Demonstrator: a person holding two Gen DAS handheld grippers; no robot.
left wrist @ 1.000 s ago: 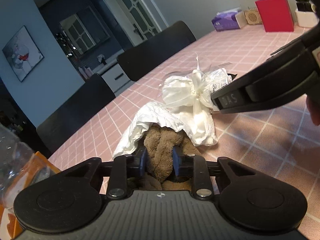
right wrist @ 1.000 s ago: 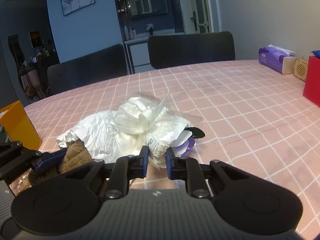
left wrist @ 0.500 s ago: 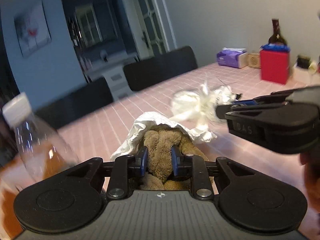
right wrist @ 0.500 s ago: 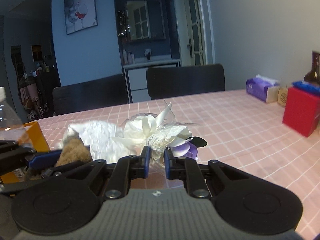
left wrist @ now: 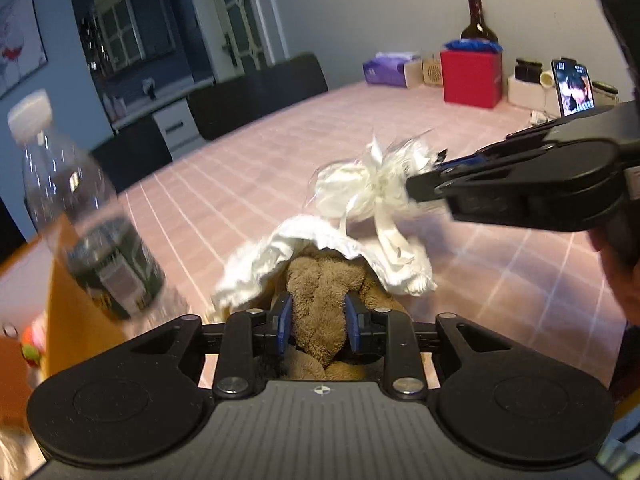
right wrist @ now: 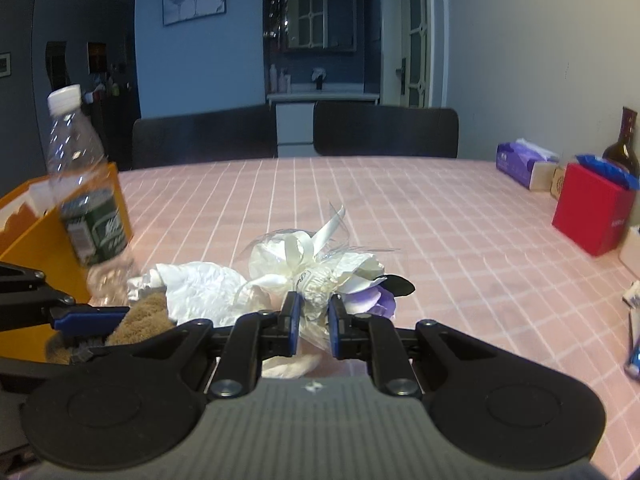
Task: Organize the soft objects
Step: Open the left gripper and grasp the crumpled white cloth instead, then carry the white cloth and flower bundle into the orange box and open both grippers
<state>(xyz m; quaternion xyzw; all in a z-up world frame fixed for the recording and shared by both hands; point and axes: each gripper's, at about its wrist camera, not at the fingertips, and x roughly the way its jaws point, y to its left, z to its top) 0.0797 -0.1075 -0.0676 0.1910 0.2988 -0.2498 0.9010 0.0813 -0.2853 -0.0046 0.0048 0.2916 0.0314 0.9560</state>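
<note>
- I am gripping a brown plush toy (left wrist: 320, 284) with my left gripper (left wrist: 318, 320); its jaws are easing apart a little, yet the plush is bulging between the pads, so I judge the hold good.
- I am pinching the wrapped end of a white ribboned bouquet (right wrist: 316, 268) with my right gripper (right wrist: 313, 320), jaws clamped narrow on the crinkly wrapping, since the ribbon and petals give no firm purchase.
- A crumpled white paper sheet (left wrist: 304, 248) is draping over the plush and running up to the bouquet, so both hands seem to be carrying one linked bundle.
- The whole bundle is hanging just above the pink checked tablecloth (right wrist: 440, 216), right of the orange box (right wrist: 44, 236).
- A clear water bottle (right wrist: 86, 200) is standing in front of that box, tight beside my left gripper; I judge it easy to knock over.
- If the box is the destination, as I suspect, I am keeping both hands together so the paper is not tearing.
</note>
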